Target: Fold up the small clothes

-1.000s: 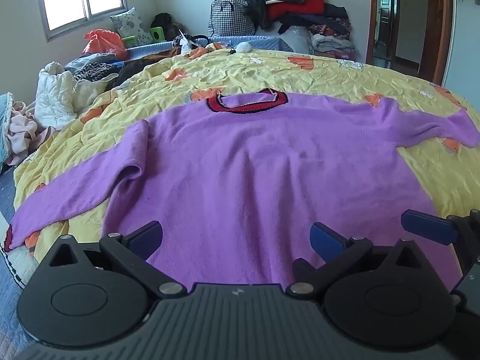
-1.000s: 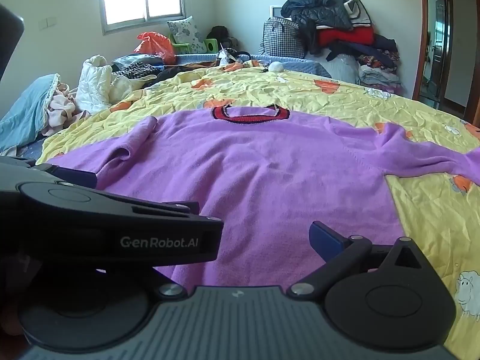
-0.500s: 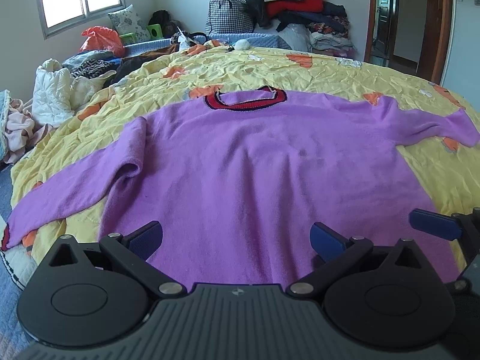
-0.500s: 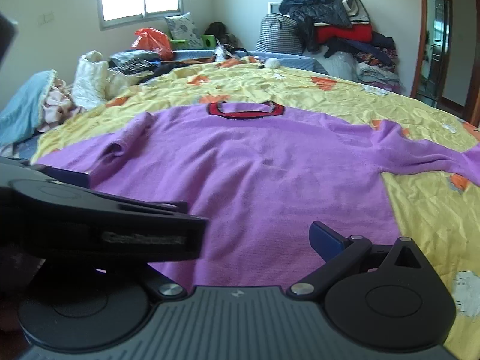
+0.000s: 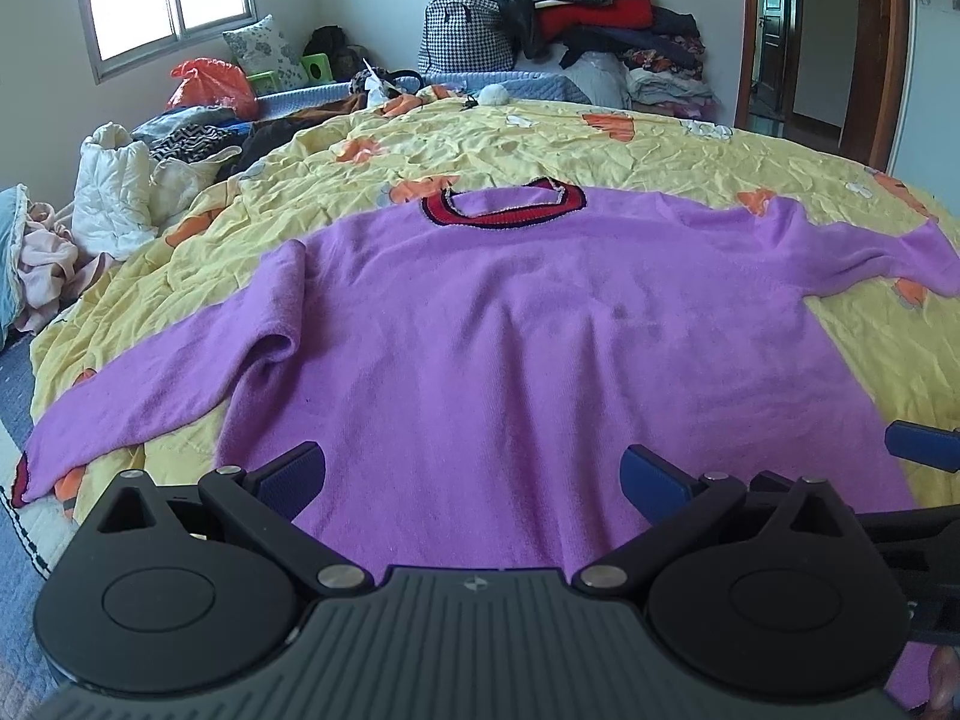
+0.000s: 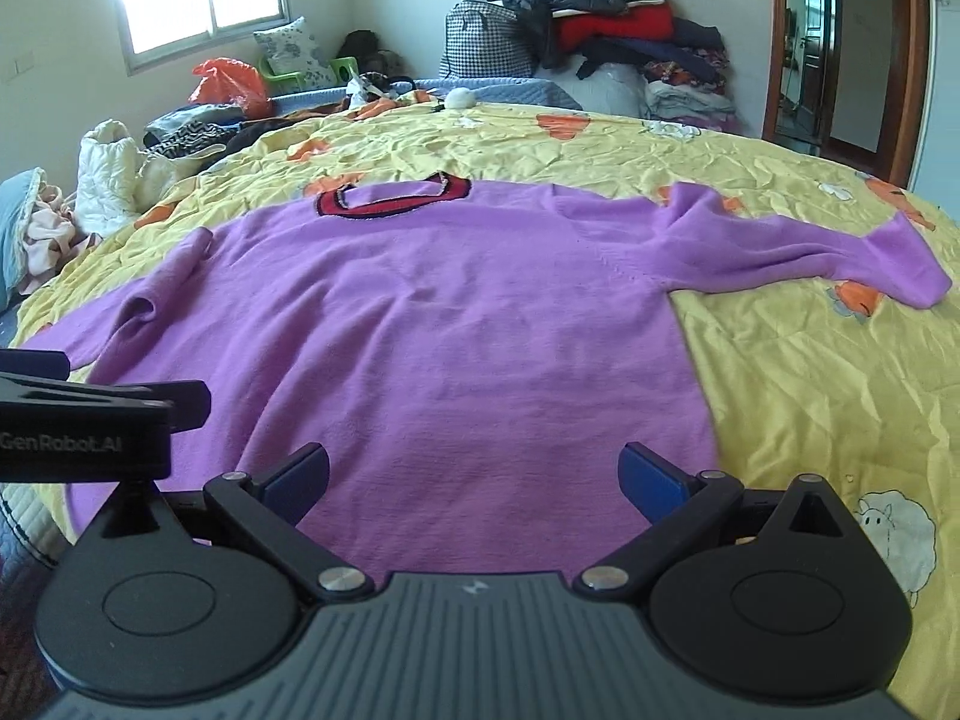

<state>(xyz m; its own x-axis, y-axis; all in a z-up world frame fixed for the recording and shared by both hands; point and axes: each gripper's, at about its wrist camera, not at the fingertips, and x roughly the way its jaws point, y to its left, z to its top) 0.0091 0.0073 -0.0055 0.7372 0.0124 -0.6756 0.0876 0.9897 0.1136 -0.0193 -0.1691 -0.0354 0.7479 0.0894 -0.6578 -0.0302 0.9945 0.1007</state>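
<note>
The purple sweater (image 5: 510, 348) lies flat and unfolded on the bed (image 6: 810, 372); left tool (image 5: 474, 474) and right tool (image 6: 474, 471) hover spread wide, empty; all folding remains.

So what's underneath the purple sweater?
The purple sweater lies spread flat on a yellow bedspread with orange and sheep prints, which shows all around it. Anything directly beneath the sweater is covered.

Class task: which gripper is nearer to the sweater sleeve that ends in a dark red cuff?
Left. The left gripper hovers over the hem beside that sleeve; the right gripper sits further toward the opposite sleeve.
</note>
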